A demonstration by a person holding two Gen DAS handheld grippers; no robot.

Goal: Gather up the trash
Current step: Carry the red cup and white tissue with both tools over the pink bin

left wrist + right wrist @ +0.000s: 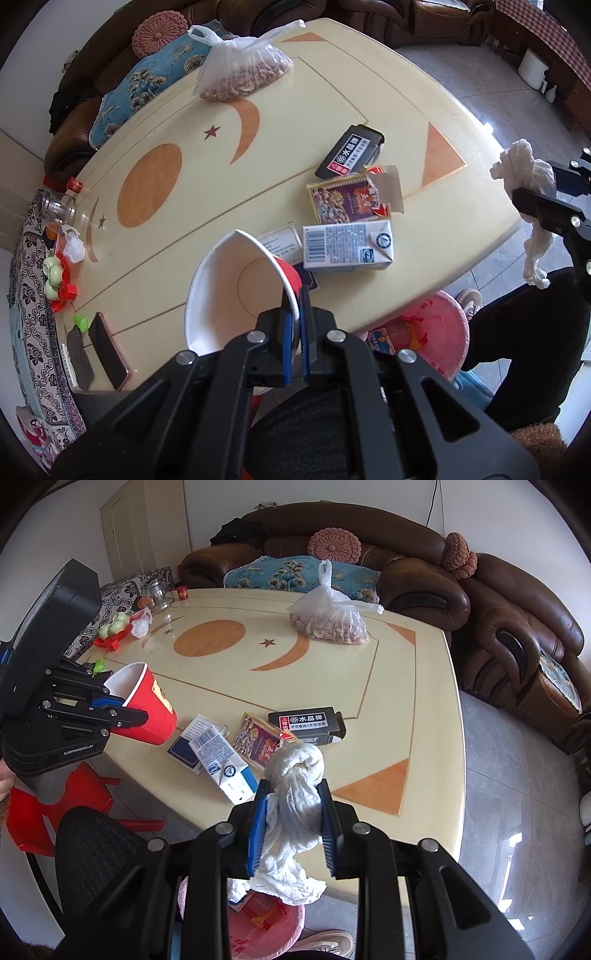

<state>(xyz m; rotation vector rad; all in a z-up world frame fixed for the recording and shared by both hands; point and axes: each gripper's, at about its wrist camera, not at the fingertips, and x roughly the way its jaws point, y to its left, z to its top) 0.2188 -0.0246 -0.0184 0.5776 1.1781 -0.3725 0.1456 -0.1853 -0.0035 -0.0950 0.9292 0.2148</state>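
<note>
My left gripper [294,295] is shut on the rim of a red paper cup [236,291] with a white inside, held tilted above the table's near edge; the cup [147,705] also shows in the right wrist view. My right gripper [293,786] is shut on a crumpled white tissue [295,794], held over the table edge; the tissue [521,173] appears at the right of the left wrist view. On the table lie a white carton [347,245], a colourful card box [347,199], a black box [349,155] and a blue-and-white pack [192,738]. A pink trash bin [424,332] stands below the table edge.
The cream table [295,96] holds a plastic bag of nuts [240,74], a phone [109,350], a glass jar [59,206] and small cups on a red tray [59,280]. A brown sofa [406,572] stands behind. A red stool [55,812] stands near my legs.
</note>
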